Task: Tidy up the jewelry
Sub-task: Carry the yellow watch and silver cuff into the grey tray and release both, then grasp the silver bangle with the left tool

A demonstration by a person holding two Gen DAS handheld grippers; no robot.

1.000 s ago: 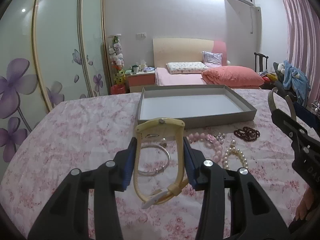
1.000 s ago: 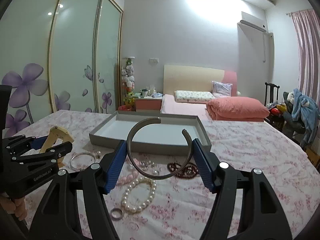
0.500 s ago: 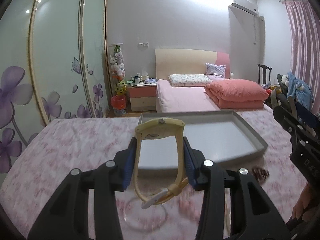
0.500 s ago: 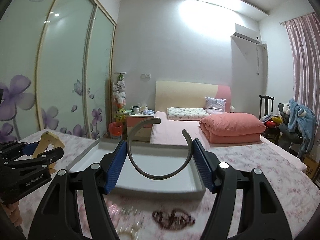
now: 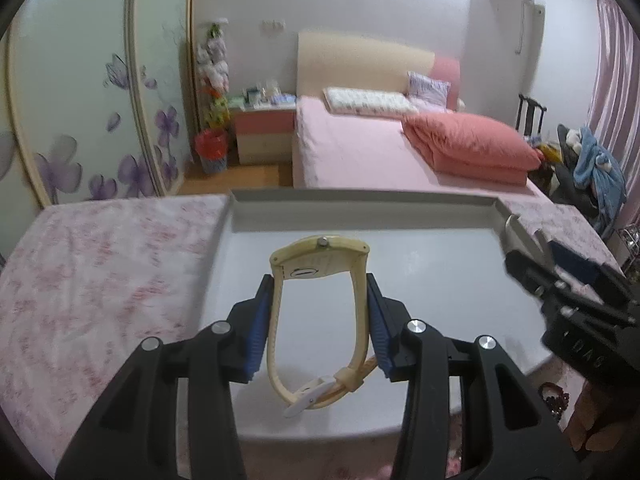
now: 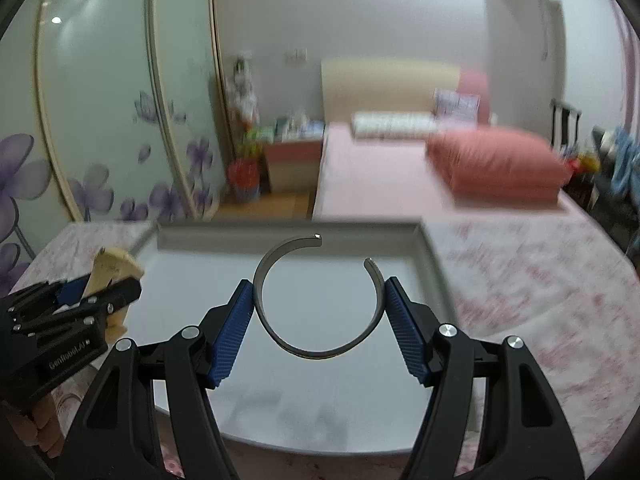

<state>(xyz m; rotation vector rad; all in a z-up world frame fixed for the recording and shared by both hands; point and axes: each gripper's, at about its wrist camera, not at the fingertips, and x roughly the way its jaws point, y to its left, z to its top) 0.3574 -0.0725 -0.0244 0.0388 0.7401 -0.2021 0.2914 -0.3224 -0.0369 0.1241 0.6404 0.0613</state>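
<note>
My left gripper point(image 5: 319, 300) is shut on a cream wristwatch point(image 5: 320, 312), its blue pads point(image 5: 260, 320) pressing the strap from both sides. The watch hangs over the inside of the grey tray point(image 5: 360, 206). My right gripper point(image 6: 319, 300) is shut on an open silver cuff bangle point(image 6: 320, 344), held above the same grey tray point(image 6: 280, 236). In the right wrist view the left gripper point(image 6: 80, 300) with the watch point(image 6: 114, 270) shows at the left edge. At the right of the left wrist view is the right gripper point(image 5: 568, 292).
The tray lies on a pink flowered tablecloth point(image 5: 100, 272). A dark red bead bracelet point(image 5: 554, 396) lies beside the tray's near right corner. Beyond the table are a pink bed point(image 5: 380, 152), a bedside cabinet point(image 5: 264, 132) and flowered wardrobe doors point(image 5: 80, 100).
Both grippers have moved forward over the table with the watch and the bangle still held, from above the loose jewelry to above the tray. The pearl and pink bead bracelets have dropped out of view.
</note>
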